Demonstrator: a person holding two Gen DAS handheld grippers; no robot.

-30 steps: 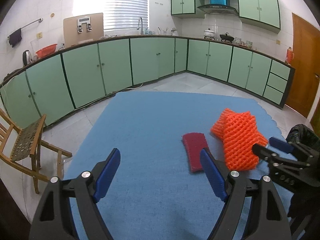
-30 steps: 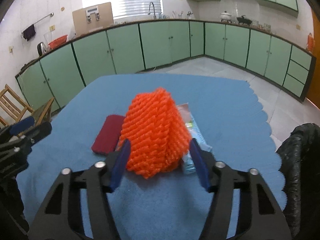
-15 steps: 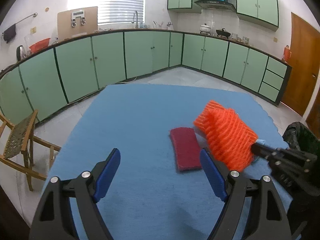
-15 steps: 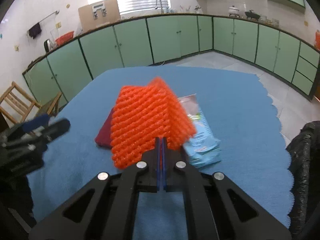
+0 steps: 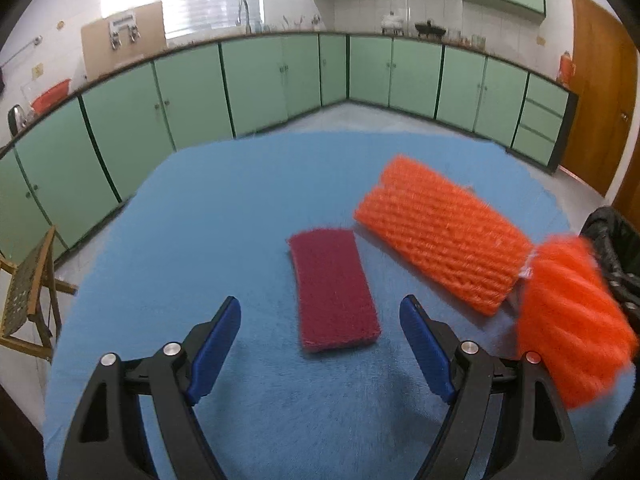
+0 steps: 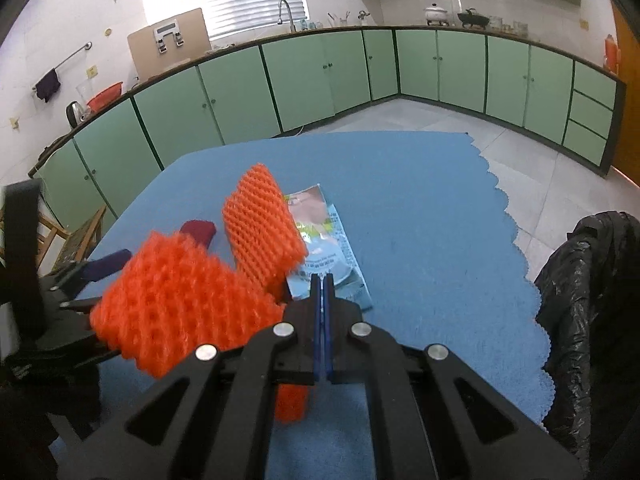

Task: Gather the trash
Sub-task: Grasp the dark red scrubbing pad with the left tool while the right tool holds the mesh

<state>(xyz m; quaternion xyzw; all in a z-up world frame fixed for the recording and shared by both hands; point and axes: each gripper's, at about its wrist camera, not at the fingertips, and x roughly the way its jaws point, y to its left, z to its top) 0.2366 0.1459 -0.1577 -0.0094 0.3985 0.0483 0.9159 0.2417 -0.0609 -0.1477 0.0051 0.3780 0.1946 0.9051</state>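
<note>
Orange foam netting [image 6: 180, 300] hangs blurred from the right gripper [image 6: 322, 312], whose blue pads are pressed nearly together on one edge of it, lifting it clear of the blue tablecloth [image 6: 420, 220]. From the left wrist view the same piece [image 5: 572, 320] shows at the right edge, smeared by motion. The left gripper [image 5: 320, 344] is held low over the cloth with its jaws spread wide and nothing between them, pointing at the dark red scouring pad [image 5: 334, 288] lying flat just ahead.

At the right edge of the table stands a bin lined with a black trash bag [image 6: 592, 300]; its inside is hidden, so what it holds cannot be told.

A second piece of orange netting [image 6: 262, 220] rests on the cloth, overlapping a pale blue printed wrapper [image 6: 332, 248]. The red pad lies just beside that netting on its left, seemingly apart from it. Green cabinets [image 5: 260, 84] line the kitchen walls, and a wooden chair [image 5: 28, 292] stands off the table's left side.
</note>
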